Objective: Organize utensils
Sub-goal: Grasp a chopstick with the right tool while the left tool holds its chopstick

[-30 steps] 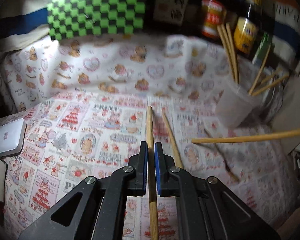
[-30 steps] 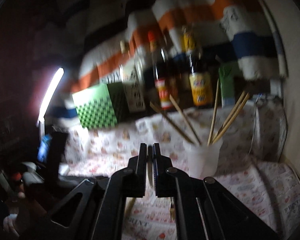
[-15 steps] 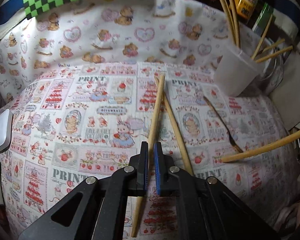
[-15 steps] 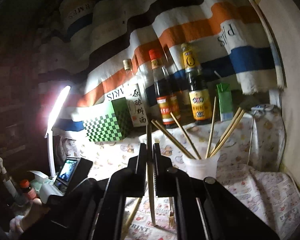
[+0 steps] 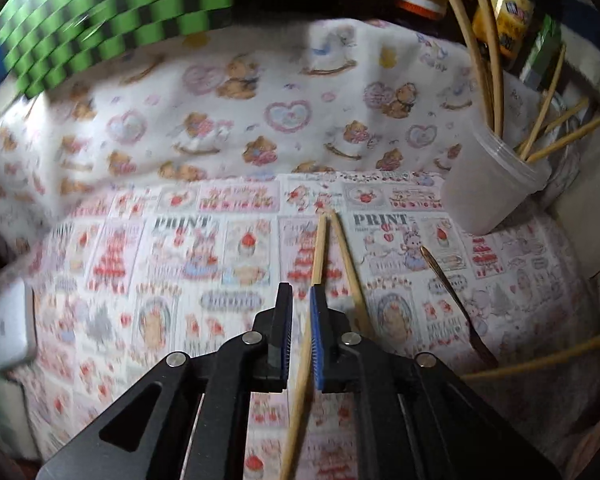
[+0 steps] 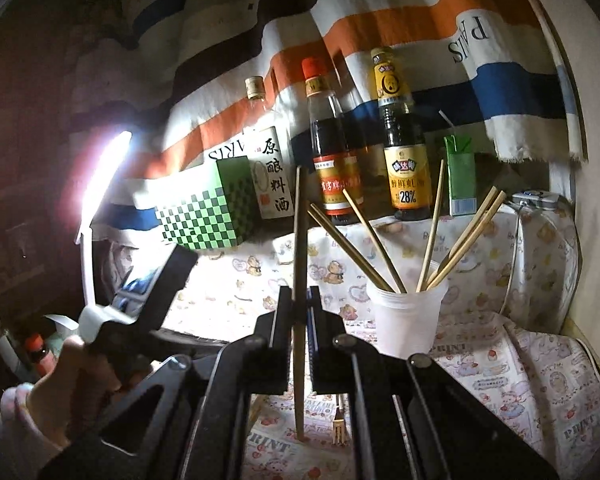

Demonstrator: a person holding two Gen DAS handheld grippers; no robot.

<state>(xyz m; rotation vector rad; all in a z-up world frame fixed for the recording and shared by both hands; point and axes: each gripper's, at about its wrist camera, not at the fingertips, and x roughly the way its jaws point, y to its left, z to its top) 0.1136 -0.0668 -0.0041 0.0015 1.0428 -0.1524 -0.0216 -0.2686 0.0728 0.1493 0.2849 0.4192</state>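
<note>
Left wrist | left gripper (image 5: 300, 336) spread | chopsticks (image 5: 318, 248): two | right gripper (image 6: 300, 320) pinching chopstick (image 6: 297, 240)

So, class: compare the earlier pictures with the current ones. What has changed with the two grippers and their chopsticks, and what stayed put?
The left gripper has opened, releasing its chopstick, which now lies on the cloth beside a second chopstick. The right gripper stays shut on its upright chopstick, now nearer the plastic cup. The cup's chopsticks and the fork are unchanged.
</note>
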